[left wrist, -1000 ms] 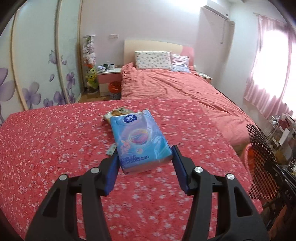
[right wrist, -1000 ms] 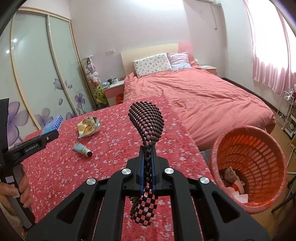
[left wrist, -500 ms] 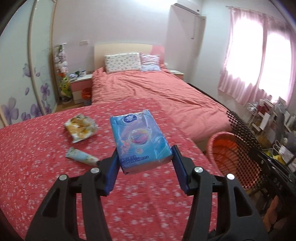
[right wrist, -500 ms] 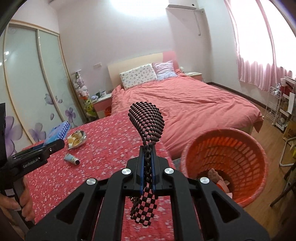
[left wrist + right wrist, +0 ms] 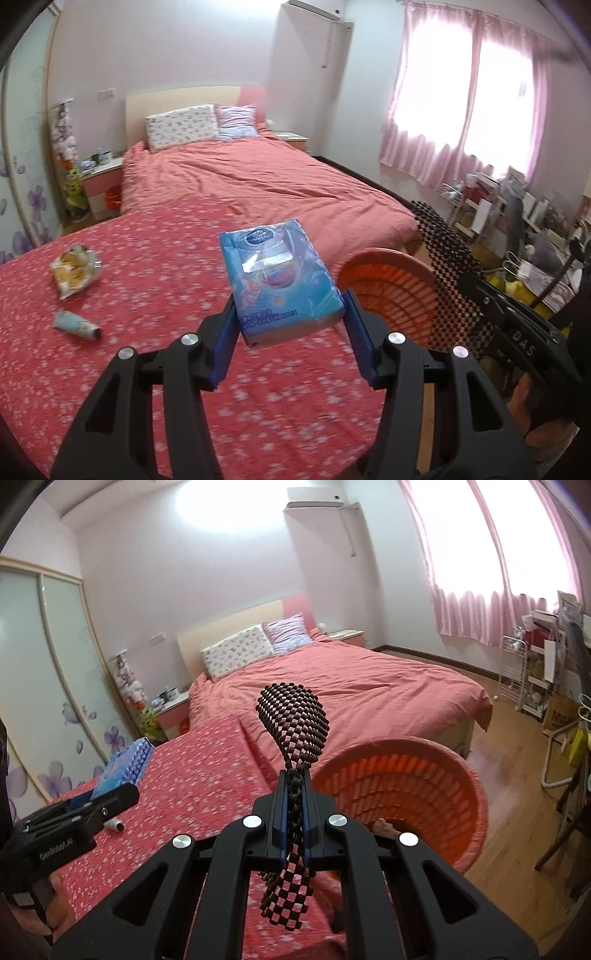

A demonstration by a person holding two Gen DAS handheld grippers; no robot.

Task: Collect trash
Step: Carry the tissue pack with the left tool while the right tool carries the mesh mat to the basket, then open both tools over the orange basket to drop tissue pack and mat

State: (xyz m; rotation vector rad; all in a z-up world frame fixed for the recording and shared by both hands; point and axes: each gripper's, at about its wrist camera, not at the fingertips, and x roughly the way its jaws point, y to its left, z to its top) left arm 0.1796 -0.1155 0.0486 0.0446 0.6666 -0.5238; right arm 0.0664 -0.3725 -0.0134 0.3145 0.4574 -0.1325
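My left gripper [image 5: 288, 314] is shut on a blue tissue pack [image 5: 279, 278] and holds it above the red flowered tablecloth [image 5: 147, 277], near the table's right edge. My right gripper [image 5: 293, 786] is shut on a black checkered mesh piece [image 5: 293, 723] that sticks up and hangs down between its fingers. The orange trash basket [image 5: 424, 775] stands on the floor just right of the table and holds some trash; it also shows in the left wrist view [image 5: 388, 280]. A crumpled snack wrapper [image 5: 74, 273] and a small tube [image 5: 75, 325] lie on the table at the left.
A bed with a salmon cover [image 5: 351, 694] lies behind the table. A nightstand [image 5: 101, 181] and a wardrobe with flower doors [image 5: 55, 686] are at the left. A cluttered rack and chair [image 5: 535, 686] stand at the right on the wooden floor.
Both grippers have swung right toward the orange basket, each still holding its item. The basket now sits closer and larger in both views.
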